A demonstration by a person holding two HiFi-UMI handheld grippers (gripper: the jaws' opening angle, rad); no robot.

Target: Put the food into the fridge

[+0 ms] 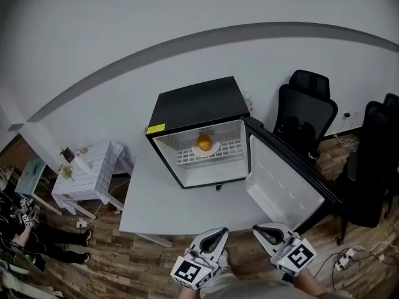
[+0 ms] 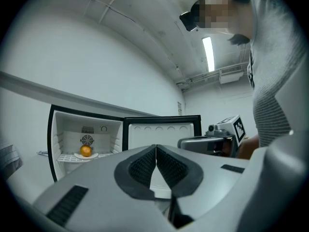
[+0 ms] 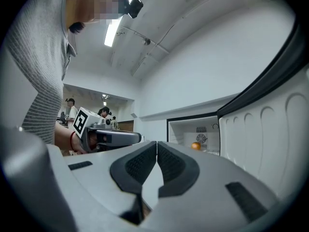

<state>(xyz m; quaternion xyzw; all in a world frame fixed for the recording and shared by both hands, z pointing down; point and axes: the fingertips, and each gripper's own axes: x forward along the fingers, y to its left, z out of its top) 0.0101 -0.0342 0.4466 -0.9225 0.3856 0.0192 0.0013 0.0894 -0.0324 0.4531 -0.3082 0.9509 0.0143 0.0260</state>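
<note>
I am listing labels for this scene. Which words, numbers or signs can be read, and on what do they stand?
No text is readable.
Yellow sticker on the small black fridge: too small to read.
Marker cubes on the left gripper and right gripper: square black-and-white patterns, no words.

Visibility limits
The far chair (image 1: 377, 161) runs off the right edge; I cannot identify the orange food (image 1: 204, 142) in the fridge (image 1: 196, 101): too small.
</note>
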